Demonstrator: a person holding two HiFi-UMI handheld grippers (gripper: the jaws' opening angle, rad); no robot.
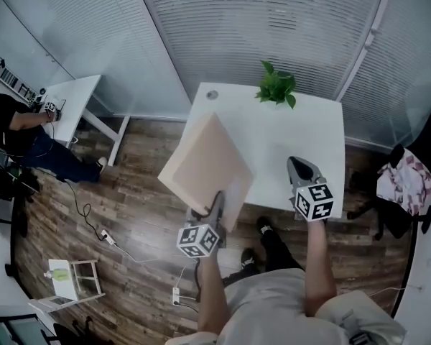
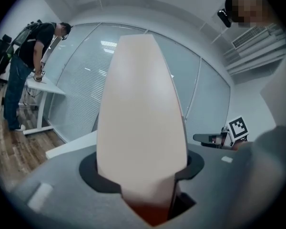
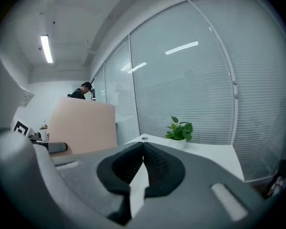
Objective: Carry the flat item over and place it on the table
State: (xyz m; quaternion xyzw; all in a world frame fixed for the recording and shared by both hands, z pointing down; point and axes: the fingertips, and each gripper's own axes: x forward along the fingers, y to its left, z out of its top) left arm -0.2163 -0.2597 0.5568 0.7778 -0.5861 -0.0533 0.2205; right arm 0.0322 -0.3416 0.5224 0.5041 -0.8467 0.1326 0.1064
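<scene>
Beige flat board (image 1: 205,165) is clamped at its lower edge by the left gripper (image 1: 214,205); the left gripper view shows both jaws pressed on the panel, which rises straight out of them and fills the middle of the frame. In the head view the board is tilted, its broad face turned up and to the left, and it overlaps the near left corner of the white table (image 1: 302,131), partly over the tabletop and partly over the wooden floor (image 1: 129,207). It is not yet laid flat; contact with the table edge cannot be determined.

Right gripper (image 1: 296,162) sits over the near part of the tabletop, to the right of the board and apart from it. Its own view shows the jaws closed, tips meeting, with nothing between them.

A potted plant (image 1: 276,88) stands at the far edge of the table, close to the glass wall with blinds (image 1: 258,20). A second person (image 1: 7,124) is at a separate white desk (image 1: 75,99) at far left. A power strip (image 1: 108,237) lies on the floor
</scene>
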